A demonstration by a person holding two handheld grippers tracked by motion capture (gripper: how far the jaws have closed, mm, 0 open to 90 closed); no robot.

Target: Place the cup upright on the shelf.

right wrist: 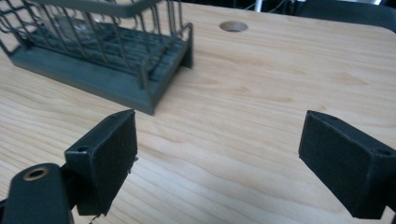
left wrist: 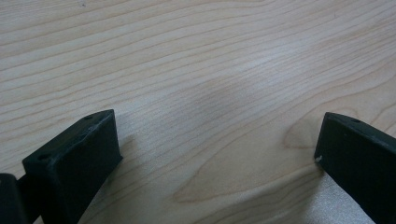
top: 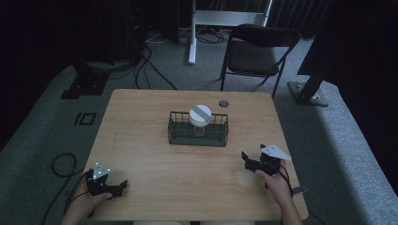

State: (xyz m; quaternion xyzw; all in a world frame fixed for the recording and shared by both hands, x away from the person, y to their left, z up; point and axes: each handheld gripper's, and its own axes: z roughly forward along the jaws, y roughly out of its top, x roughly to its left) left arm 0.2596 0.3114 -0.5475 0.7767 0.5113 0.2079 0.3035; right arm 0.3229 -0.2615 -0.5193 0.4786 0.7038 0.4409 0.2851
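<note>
A dark wire basket (top: 178, 133) stands in the middle of the wooden table (top: 141, 154), and a jar with a white and grey lid (top: 200, 114) stands upright inside it. My left gripper (top: 121, 186) rests near the table's front left corner, open, with bare wood between its jaws (left wrist: 219, 140). My right gripper (top: 247, 159) sits at the front right, open and pointing toward the basket. In the right gripper view the basket's corner (right wrist: 144, 74) lies ahead and left of the spread jaws, with nothing between them.
A round cable hole (top: 224, 103) is in the table top behind the basket. A black folding chair (top: 256, 54) stands beyond the far edge. Cables (top: 63, 164) lie on the grey carpet at the left. Dark stands flank the table.
</note>
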